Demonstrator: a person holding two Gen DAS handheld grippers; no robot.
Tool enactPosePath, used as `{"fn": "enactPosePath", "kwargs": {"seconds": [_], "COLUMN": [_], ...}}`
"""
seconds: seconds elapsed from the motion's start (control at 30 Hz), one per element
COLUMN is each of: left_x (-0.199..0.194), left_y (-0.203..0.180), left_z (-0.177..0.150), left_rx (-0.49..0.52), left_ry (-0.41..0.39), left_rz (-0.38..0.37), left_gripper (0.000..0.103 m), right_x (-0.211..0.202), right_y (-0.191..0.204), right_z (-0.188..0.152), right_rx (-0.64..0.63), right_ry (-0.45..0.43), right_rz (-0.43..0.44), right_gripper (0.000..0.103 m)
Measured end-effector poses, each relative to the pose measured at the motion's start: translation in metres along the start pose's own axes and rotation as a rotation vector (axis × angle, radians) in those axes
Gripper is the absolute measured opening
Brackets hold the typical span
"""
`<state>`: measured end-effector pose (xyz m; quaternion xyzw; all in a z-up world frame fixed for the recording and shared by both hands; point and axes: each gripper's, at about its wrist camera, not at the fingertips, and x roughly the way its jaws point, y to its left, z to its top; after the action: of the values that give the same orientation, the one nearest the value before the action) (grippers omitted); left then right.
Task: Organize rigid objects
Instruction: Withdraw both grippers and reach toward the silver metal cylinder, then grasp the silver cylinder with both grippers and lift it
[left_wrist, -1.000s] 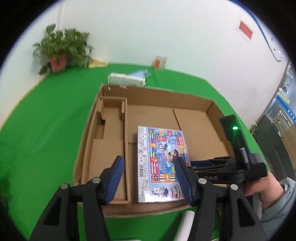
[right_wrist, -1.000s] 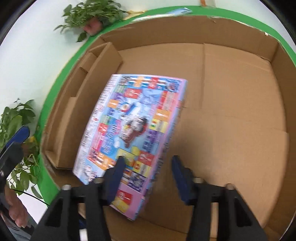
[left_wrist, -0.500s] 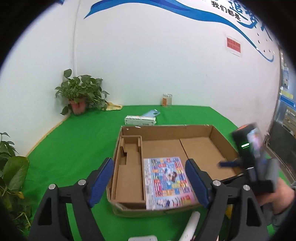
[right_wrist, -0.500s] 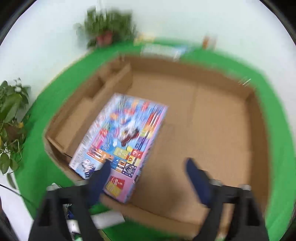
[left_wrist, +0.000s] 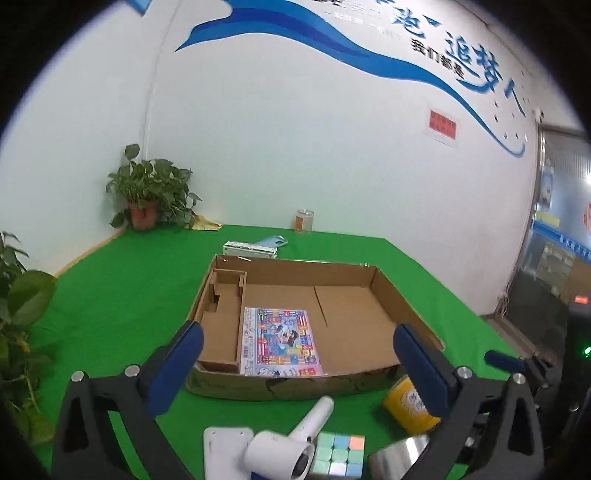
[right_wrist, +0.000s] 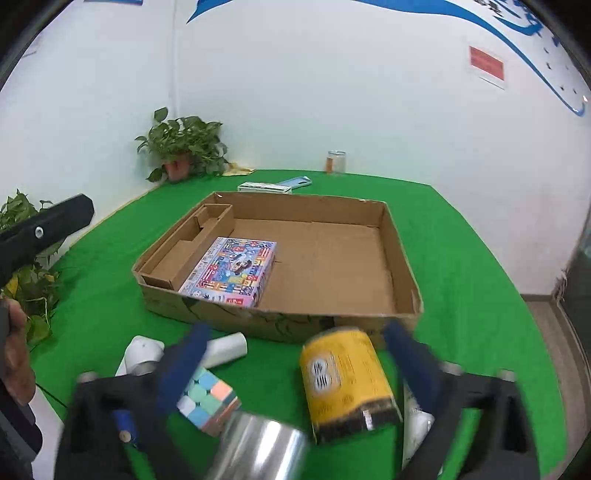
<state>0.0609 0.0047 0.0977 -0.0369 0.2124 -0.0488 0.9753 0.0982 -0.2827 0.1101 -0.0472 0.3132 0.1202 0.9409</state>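
Though near, yellow can (right_wrist: 345, 380) between right tool (right_wrist: 295, 363) fingers.

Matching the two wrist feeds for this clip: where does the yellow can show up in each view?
Left wrist: the yellow can lies at lower right, partly behind the left gripper's right finger.
Right wrist: it lies on its side at lower centre, between the right gripper's open fingers.
Shared landmark: the cardboard tray's near wall, just beyond the can.
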Motion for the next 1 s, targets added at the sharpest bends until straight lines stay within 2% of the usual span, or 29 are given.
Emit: {"fn": "enactPosePath", "kwargs": {"seconds": [0.1, 0.23, 0.47, 0.53, 0.63, 0.7, 0.73, 0.8, 0.9, 1.0], "left_x": [-0.007, -0.015, -0.019, -0.02, -0.018, -0.013, -0.007, 0.0, 0.017, 0.027], "left_y": [-0.011, -0.017, -0.018, -0.018, -0.015, -0.012, -0.01, -0.01, -0.015, -0.03], "left_z": [-0.013, -0.032, -0.052, -0.055, -0.06, -0.066, -0.073, -0.084, -0.104, -0.117], "left_rx": [0.034, -0.009, -0.055, -0.07, -0.099, -0.127, -0.156, -0.199, -0.273, -0.28], "left_ry": [0.017, 0.048, 0.094, 0.115, 0.183, 0.237, 0.282, 0.342, 0.469, 0.552], "left_rz": [0.018, -0.011, -0.024, -0.05, -0.165, -0.233, -0.3, -0.379, -0.51, -0.597], "left_gripper": [0.102, 0.102, 0.102, 0.102, 0.102, 0.102, 0.102, 0.102, 0.102, 0.101], "right_x": [-0.015, -0.031, -0.041, -0.043, -0.054, -0.059, -0.06, -0.056, -0.044, -0.027], "right_y": [-0.001, 0.0, -0.006, -0.008, -0.014, -0.024, -0.029, -0.033, -0.031, -0.026], "right_z": [-0.02, -0.041, -0.069, -0.074, -0.086, -0.093, -0.099, -0.108, -0.127, -0.15], "right_rx": [0.006, -0.008, 0.025, 0.038, 0.068, 0.126, 0.159, 0.19, 0.216, 0.26], "right_ry": [0.006, -0.015, 0.017, 0.023, 0.025, 0.042, 0.06, 0.119, 0.252, 0.378], "right_rz": [0.0, -0.002, -0.005, 0.006, 0.057, 0.144, 0.186, 0.222, 0.3, 0.379], "right_gripper": [0.103, 0.103, 0.103, 0.103, 0.103, 0.103, 0.103, 0.102, 0.096, 0.093]}}
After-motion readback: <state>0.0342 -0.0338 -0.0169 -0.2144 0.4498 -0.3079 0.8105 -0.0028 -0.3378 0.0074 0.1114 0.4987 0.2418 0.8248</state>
